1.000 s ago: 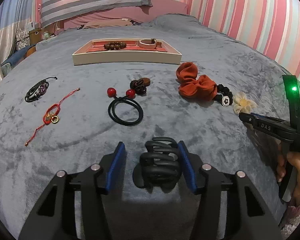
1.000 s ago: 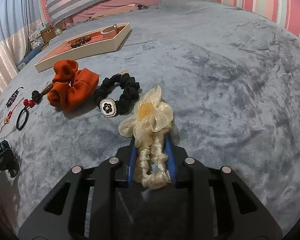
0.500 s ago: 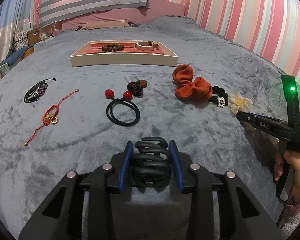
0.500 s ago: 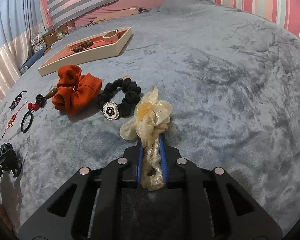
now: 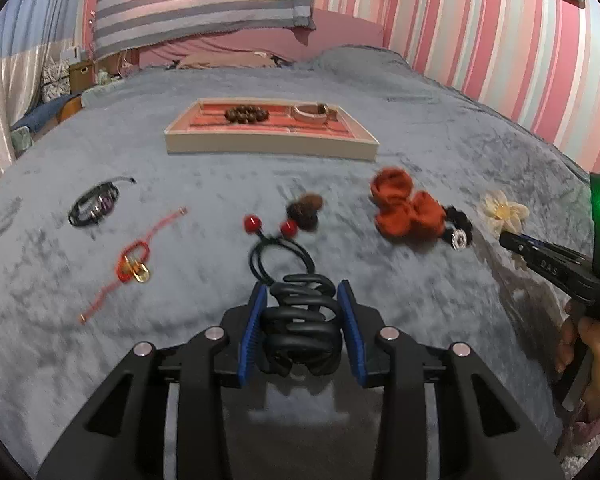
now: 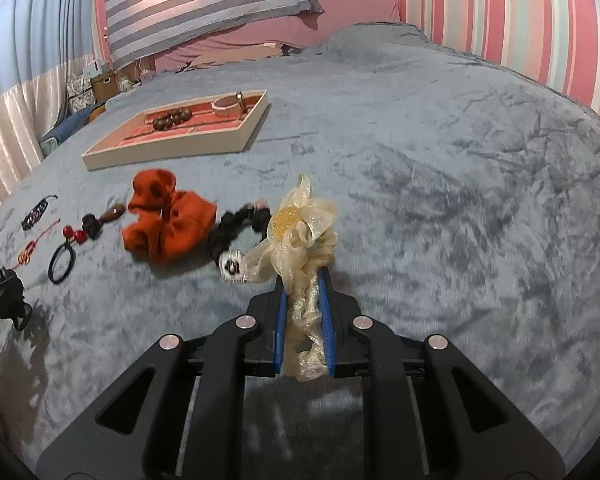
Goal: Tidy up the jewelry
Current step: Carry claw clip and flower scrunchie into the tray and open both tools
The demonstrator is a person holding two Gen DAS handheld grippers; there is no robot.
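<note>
My left gripper (image 5: 301, 300) is shut on a black claw hair clip (image 5: 302, 320) and holds it above the grey bedspread. My right gripper (image 6: 303, 284) is shut on a cream flower scrunchie (image 6: 300, 232), lifted off the bed; it also shows in the left wrist view (image 5: 502, 210). A cream tray with a red lining (image 5: 272, 146) lies further back, holding a brown bead bracelet (image 5: 247, 113) and a pink band (image 5: 310, 112).
On the bedspread lie an orange scrunchie (image 5: 406, 208), a black scrunchie with a charm (image 5: 458, 226), a brown knot tie (image 5: 305, 209), a black hair tie with red balls (image 5: 278, 252), a red cord bracelet (image 5: 134, 258) and a dark bracelet (image 5: 96, 204). Pillows lie behind.
Both grippers closed on their items and lifted them off the bed. The left shut on the claw clip, the right on the flower scrunchie.
</note>
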